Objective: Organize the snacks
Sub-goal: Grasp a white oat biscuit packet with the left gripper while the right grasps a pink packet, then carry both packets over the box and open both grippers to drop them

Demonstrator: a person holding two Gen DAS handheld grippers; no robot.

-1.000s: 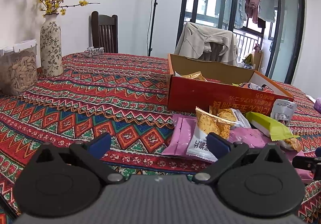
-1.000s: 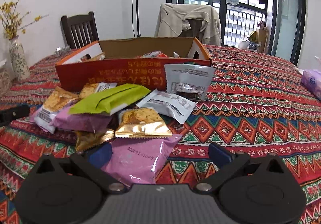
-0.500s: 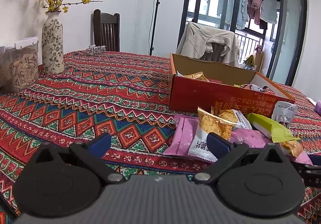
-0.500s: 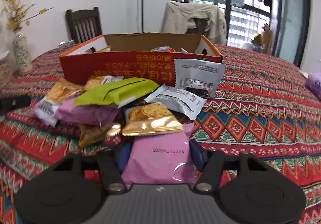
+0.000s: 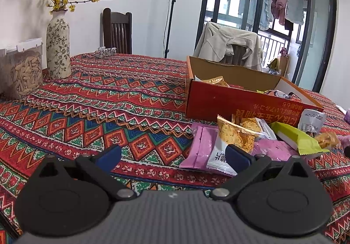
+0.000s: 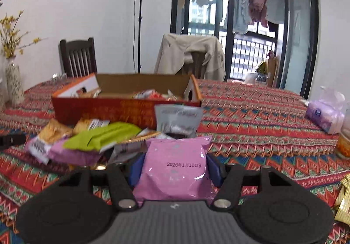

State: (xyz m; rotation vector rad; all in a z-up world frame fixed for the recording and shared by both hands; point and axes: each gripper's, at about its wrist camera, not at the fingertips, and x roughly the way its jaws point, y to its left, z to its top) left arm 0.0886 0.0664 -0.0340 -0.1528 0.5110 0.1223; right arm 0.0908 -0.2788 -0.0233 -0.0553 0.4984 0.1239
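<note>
- Two hand-held grippers share the lower part of our views, over a surface [image 5: 91, 95] under a red patterned cloth.
- The right hand-held gripper [image 6: 174, 167] clamps a pink snack packet [image 6: 175, 165] between its blue pads at lower centre (a printed date shows on the wrapper), lifted clear of the cloth.
- The left hand-held gripper [image 5: 174, 155] stands wide apart with nothing between its pads, lower centre of its view.
- We see the snack pile [image 6: 91, 141] at centre left: a green packet [image 6: 102, 135], pink, white and golden ones, touching and overlapping.
- The red cardboard box [image 6: 113, 110] sits just behind the pile, with several snacks inside.
</note>
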